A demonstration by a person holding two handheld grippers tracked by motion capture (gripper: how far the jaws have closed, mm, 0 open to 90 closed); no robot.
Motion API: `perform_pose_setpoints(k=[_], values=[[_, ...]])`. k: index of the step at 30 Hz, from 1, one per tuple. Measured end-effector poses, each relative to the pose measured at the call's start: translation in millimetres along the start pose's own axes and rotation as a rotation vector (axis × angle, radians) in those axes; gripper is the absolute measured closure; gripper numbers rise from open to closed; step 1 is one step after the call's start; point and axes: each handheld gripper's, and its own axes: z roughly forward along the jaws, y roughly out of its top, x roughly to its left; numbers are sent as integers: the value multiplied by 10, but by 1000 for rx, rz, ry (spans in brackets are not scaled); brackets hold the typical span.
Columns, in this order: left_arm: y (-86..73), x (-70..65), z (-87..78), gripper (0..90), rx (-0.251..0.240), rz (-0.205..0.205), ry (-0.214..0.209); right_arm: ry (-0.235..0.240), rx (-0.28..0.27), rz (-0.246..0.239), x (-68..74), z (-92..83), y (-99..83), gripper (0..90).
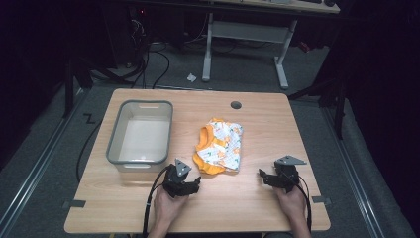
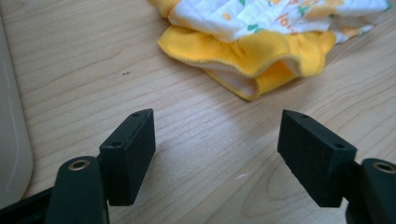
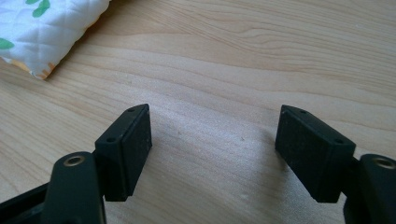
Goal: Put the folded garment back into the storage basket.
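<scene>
1. Garment (image 1: 219,147), a small crumpled piece of white printed fabric with yellow-orange trim, lies untouched at the middle of the wooden table (image 1: 257,208); judging by this, the work on it has not started.
2. At the far left sits a grey plastic bin (image 1: 114,135) with nothing inside it, just left of the garment and apart from it.
3. Near the front edge, left of centre, a hand holds the left gripper (image 1: 194,185). Its jaws stand wide apart with nothing between them, and they point toward the garment's yellow hem, close to it but not touching.
4. In the left gripper view, the yellow hem (image 2: 261,56) lies just beyond the parted jaws, with bare wood between.
5. At the near right, the other hand holds the right gripper (image 1: 263,176), its jaws also wide apart and gripping nothing, well apart from the garment.
6. Picking up the garment and, likely, placing it in the bin both remain to be done.
</scene>
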Motion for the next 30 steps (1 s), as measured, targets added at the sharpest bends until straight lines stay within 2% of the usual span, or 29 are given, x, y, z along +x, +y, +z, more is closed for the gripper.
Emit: perform_pose_setpoints(k=[3, 6, 20, 30], values=[[36, -24, -40, 283, -26, 0, -10, 0, -1, -1, 0, 0, 0, 273], [70, -43, -62, 283, -30, -5, -27, 0, -1, -1, 0, 0, 0, 273], [261, -135, -131, 282, -41, 25, -65, 0, -1, 0, 1, -1, -2, 273], [357, -146, -112, 267, -29, 19, -87, 1, -1, 0, 2, -1, -2, 273]])
